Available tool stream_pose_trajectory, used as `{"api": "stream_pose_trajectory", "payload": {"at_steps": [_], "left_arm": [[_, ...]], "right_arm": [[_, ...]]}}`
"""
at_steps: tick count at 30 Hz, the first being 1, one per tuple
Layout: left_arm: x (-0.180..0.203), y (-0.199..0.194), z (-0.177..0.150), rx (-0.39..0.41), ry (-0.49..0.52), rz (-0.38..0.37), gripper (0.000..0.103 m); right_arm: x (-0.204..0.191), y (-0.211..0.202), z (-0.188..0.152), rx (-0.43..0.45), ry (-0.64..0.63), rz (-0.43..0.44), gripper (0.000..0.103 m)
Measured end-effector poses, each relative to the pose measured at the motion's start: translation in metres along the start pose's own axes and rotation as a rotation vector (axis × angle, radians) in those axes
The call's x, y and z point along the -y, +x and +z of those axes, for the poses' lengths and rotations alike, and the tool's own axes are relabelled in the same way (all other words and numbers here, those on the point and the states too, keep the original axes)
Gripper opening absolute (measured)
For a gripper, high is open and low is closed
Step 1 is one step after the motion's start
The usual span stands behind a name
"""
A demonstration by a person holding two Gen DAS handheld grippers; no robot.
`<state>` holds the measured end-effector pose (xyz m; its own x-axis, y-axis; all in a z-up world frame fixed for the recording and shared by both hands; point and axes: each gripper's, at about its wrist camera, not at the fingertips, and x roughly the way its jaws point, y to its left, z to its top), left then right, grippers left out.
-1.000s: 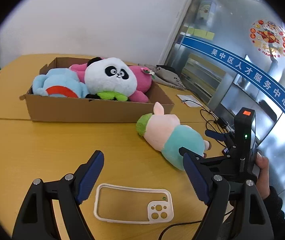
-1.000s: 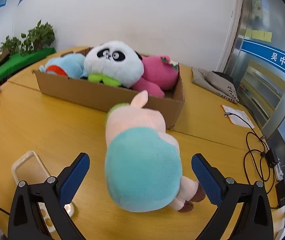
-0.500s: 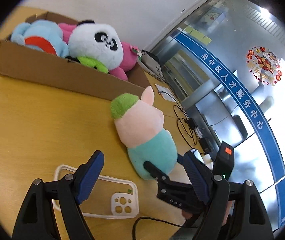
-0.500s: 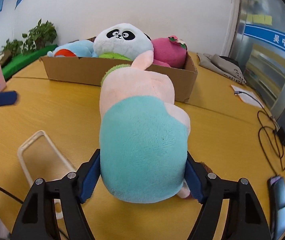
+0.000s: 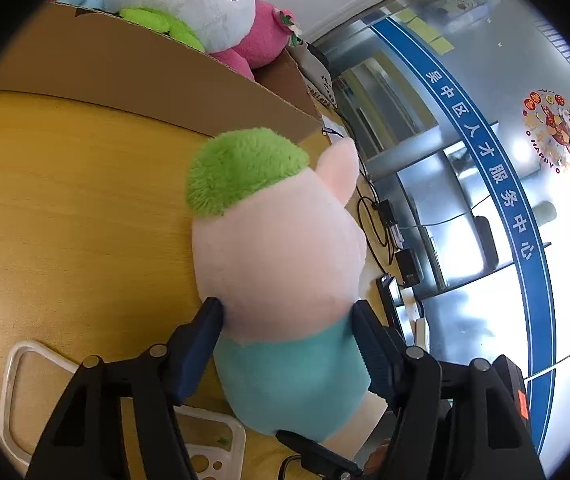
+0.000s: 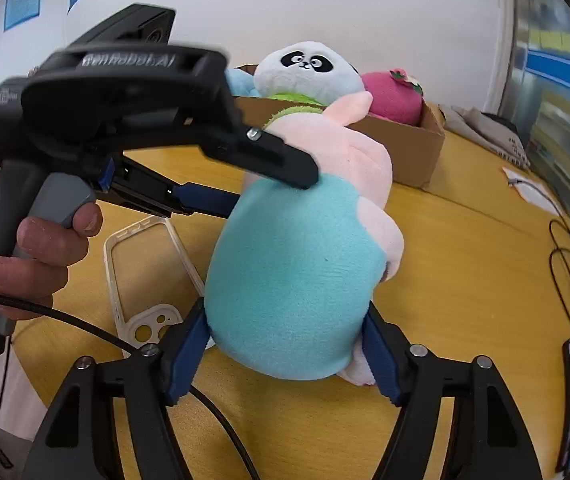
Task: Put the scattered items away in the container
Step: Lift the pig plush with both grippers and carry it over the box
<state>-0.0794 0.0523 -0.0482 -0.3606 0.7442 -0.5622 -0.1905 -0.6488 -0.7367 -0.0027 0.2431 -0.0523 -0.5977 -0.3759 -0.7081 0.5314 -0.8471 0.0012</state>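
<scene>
Both tongs are closing on the pig plush: left tongs [image 5: 287, 316] pinch its pink middle, right tongs [image 6: 285, 334] squeeze its teal rear [image 6: 297, 280]. The plush lies on the bench [image 5: 65, 200] just short of the cardboard box [image 5: 145, 76], w/ a phone case [image 6: 145, 272] beside it. Box is already crowded w/ the panda [image 6: 309, 72], so if you lift low or out of sync, soft fur may slip, or the plush may catch the box wall.
</scene>
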Motion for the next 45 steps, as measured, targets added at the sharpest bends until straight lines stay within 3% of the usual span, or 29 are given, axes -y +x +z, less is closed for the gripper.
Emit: {"api": "stream_pose_trajectory", "payload": {"at_steps": [11, 18, 30, 35, 40, 45], "left_arm": [[0.012, -0.002, 0.013, -0.055, 0.054, 0.012, 0.051], [0.039, -0.030, 0.028, 0.007, 0.093, -0.009, 0.050], [0.161, -0.122, 0.125, 0.201, 0.393, 0.002, 0.050], [0.194, -0.133, 0.170, 0.261, 0.484, 0.014, 0.050], [0.185, -0.112, 0.213, 0.268, 0.490, 0.029, 0.050], [0.135, -0.058, 0.251, 0.203, 0.428, 0.051, 0.050]], "right_arm": [[0.011, -0.013, -0.002, 0.072, 0.052, 0.036, 0.064], [0.015, -0.036, 0.018, 0.171, 0.032, 0.039, 0.064], [0.026, -0.100, 0.142, 0.443, -0.116, -0.034, 0.064], [0.041, -0.108, 0.195, 0.512, -0.144, -0.063, 0.064], [0.064, -0.082, 0.225, 0.506, -0.153, -0.087, 0.064], [0.087, -0.032, 0.229, 0.451, -0.120, -0.070, 0.064]]}}
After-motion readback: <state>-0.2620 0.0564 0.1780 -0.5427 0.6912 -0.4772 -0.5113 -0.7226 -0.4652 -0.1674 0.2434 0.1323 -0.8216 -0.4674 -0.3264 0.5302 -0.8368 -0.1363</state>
